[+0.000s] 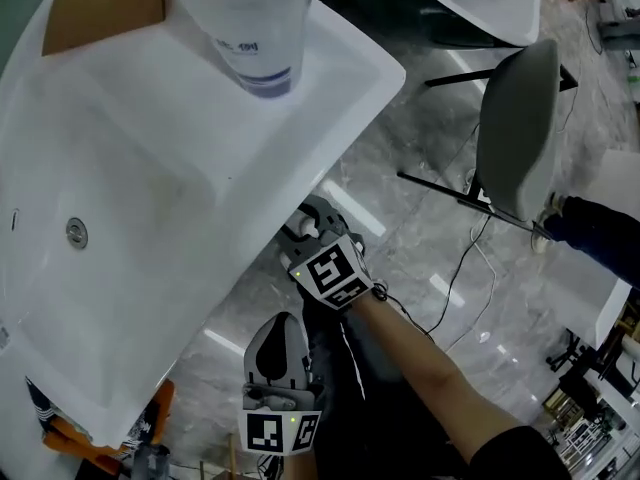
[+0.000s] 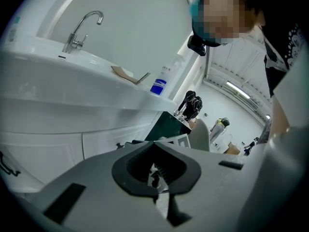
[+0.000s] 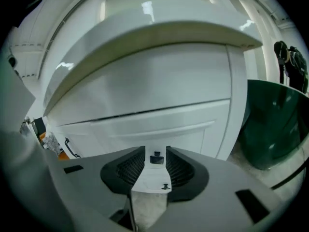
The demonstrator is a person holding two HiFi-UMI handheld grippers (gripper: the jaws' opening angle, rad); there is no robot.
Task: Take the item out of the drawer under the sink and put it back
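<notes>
The white cabinet under the sink (image 1: 150, 198) fills the right gripper view, and its drawer front (image 3: 145, 127) is closed. A small black knob (image 3: 155, 159) on that front shows in the gap between my right gripper's jaws. My right gripper (image 3: 155, 153) is open just in front of the knob, and its pads do not touch it. From above, the right gripper (image 1: 305, 220) reaches under the sink's edge. My left gripper (image 1: 280, 326) hangs lower and nearer to me. The left gripper (image 2: 155, 145) has its jaws together with nothing in them. No item from the drawer is in view.
A spray bottle with a blue label (image 1: 250, 28) and a piece of cardboard (image 1: 100, 8) stand on the sink top beside the tap (image 2: 79, 33). A white chair (image 1: 520, 128), a thin cable (image 1: 460, 278) and someone's dark shoe (image 1: 590, 233) are on the marble floor. A dark green bin (image 3: 275, 129) stands right of the cabinet.
</notes>
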